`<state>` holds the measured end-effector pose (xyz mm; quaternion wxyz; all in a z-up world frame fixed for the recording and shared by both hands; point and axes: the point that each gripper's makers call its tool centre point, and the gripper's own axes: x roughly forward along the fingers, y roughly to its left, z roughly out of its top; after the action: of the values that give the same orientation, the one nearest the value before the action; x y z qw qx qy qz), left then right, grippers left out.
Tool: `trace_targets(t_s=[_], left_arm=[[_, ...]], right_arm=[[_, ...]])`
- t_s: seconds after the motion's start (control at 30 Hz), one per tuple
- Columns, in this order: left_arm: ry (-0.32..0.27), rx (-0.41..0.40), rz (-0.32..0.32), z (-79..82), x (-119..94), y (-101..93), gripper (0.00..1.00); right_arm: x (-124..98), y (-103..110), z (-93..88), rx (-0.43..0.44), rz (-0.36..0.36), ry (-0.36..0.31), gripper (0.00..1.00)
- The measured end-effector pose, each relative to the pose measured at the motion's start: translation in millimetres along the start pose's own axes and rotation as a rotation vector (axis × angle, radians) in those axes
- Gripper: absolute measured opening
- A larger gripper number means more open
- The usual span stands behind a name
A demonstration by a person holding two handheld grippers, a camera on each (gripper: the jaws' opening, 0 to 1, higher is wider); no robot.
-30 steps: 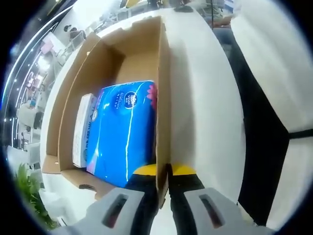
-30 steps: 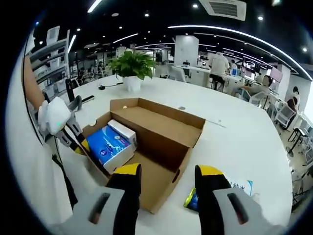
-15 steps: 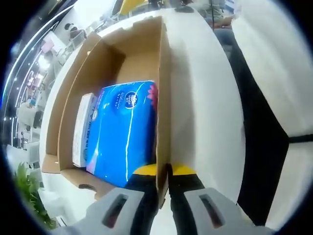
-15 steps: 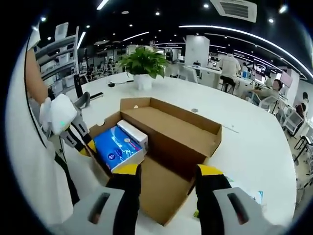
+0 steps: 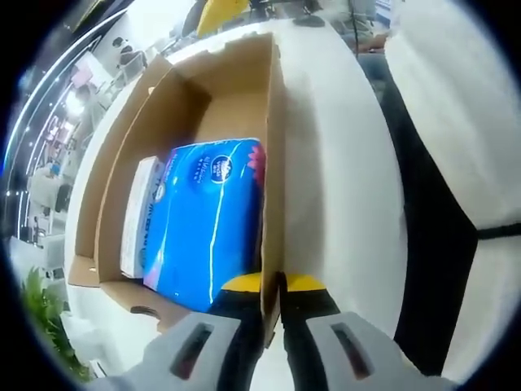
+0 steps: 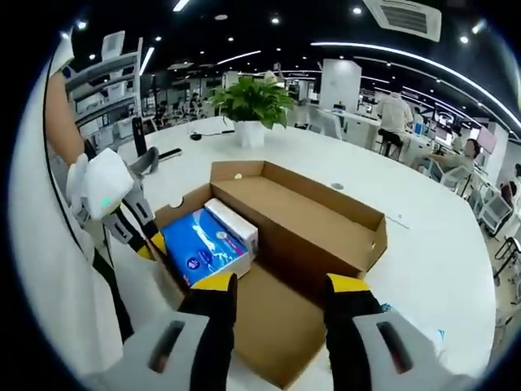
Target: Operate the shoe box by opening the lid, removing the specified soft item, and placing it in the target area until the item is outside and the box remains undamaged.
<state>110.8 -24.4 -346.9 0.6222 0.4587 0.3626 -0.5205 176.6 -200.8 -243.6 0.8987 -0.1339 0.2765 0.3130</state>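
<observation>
Lid already open. Left tool clamped on shoe box side wall, steadying. Right tool open, empty, above lid flap. Blue soft pack inside, just ahead-left. Next: right tool reaches in, pinches pack, lifts onto counter.

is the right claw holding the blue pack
No, the right claw is open above the box flap, and the blue pack lies untouched inside the shoe box.

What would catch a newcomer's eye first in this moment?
The bright blue soft pack lying in the open cardboard shoe box on the white table. Next, the left gripper, its jaws shut on the box's near wall, and the right gripper open above the flat lid.
</observation>
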Motion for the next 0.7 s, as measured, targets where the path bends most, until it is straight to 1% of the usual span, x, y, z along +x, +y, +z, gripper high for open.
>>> trace_targets(t_s=[0.07,0.2,0.33,0.43,0.53,0.6,0.7], left_arm=[[-0.001,0.003,-0.002,-0.1,0.1,-0.1,0.06],[0.007,0.002,-0.019,-0.2,0.4,-0.3,0.05],[0.014,-0.007,-0.038,-0.5,0.4,-0.7,0.03],[0.022,-0.024,-0.056,-1.1,0.7,-0.7,0.03],[0.021,-0.019,-0.054,-1.3,0.4,-1.6,0.03],[0.014,-0.008,-0.046,-1.5,0.3,-2.0,0.03],[0.014,-0.007,-0.042,-1.2,0.6,-1.5,0.03]], right_arm=[[2.3,1.3,0.1,0.000,0.002,0.005,0.41],[7.7,5.8,-2.0,-0.039,0.008,0.029,0.40],[9.1,10.0,-3.0,-0.053,0.019,0.034,0.40],[9.2,4.8,-3.5,-0.056,-0.017,0.030,0.42],[7.7,5.1,-1.7,-0.028,-0.004,0.017,0.42],[7.5,5.0,-1.7,-0.036,-0.002,0.019,0.42],[7.3,6.3,-0.1,-0.044,0.014,0.011,0.37]])
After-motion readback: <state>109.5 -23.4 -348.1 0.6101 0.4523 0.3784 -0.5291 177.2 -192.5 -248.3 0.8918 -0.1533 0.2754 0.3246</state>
